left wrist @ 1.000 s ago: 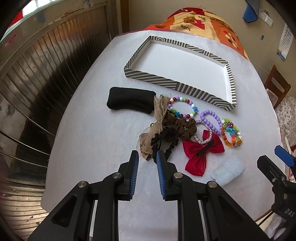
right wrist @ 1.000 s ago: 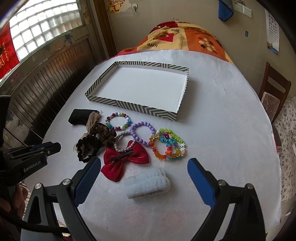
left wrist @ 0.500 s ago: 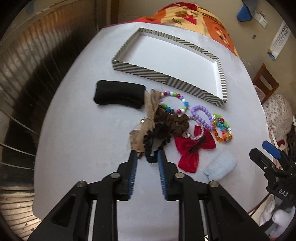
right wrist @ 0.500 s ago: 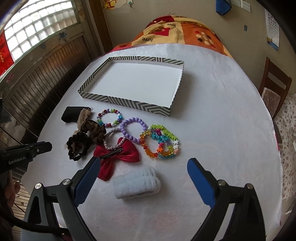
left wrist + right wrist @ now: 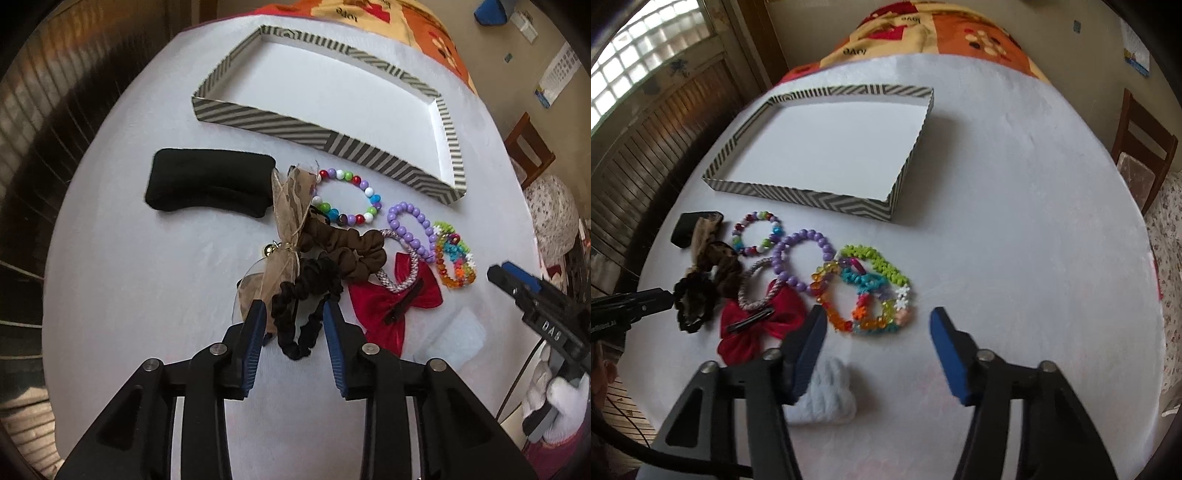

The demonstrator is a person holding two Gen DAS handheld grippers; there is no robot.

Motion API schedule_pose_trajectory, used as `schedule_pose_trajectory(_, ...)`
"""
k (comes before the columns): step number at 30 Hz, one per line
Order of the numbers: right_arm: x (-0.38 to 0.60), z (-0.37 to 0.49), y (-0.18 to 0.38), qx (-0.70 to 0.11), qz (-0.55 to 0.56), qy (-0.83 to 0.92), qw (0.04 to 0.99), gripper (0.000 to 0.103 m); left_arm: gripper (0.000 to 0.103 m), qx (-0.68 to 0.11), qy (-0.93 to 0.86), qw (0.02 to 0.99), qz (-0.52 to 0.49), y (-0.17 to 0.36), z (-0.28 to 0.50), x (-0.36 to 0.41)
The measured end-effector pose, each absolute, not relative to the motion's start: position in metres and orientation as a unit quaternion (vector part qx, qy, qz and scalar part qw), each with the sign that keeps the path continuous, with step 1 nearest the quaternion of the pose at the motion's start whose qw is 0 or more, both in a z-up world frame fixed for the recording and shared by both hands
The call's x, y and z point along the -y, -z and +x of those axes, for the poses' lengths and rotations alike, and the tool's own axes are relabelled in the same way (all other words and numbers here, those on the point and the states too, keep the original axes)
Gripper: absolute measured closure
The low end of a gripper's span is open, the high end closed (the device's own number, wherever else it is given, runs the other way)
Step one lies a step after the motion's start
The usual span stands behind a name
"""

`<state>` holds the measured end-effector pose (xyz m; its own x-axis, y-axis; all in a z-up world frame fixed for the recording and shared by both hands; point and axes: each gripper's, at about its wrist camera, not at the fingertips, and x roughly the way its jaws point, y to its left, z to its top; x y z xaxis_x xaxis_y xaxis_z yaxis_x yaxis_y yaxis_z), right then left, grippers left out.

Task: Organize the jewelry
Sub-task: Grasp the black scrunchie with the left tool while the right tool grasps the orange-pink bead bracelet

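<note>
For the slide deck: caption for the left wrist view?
Open left hand-held gripper straddling a black scrunchie, empty striped tray beyond.

Readable: "love", upside down, on the orange blanket; "DAS" on the right gripper body.

The left hand-held gripper now sits much closer to the pile than a second ago, and its jaws, nearly together before, stand apart on either side of the black scrunchie, whose near loop lies between the blue pads. The right hand-held gripper has also come forward and lower: the flower-bead bracelets lie just ahead of its wide-apart jaws, and the pale blue towel roll is now partly hidden behind its left finger.
</note>
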<state>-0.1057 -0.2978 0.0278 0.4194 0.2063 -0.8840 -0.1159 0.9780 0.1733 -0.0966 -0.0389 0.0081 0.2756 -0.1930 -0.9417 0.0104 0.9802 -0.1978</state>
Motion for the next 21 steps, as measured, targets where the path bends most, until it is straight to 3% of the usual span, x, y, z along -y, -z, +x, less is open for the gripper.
schedule_pose_trajectory(6,0.276,-0.083,-0.014,-0.535,0.022,-0.127,0.835,0.063,0.081,-0.613,0.074,0.784,-0.061,0.006,-0.085,0.043)
schedule_pose_trajectory(15,0.272,-0.060,0.006,-0.546,0.028,-0.155,0.823,0.088,0.082,-0.616,0.081,0.781,-0.065,0.013,-0.074,0.037)
schedule_pose_trajectory(19,0.273,-0.060,0.006,-0.542,0.033,-0.155,0.825,0.094,0.100,-0.608,0.082,0.788,-0.058,0.011,-0.076,0.033)
schedule_pose_trajectory(21,0.276,-0.061,0.002,-0.540,0.047,-0.156,0.826,0.096,0.103,-0.600,0.084,0.793,-0.064,0.005,-0.080,0.029)
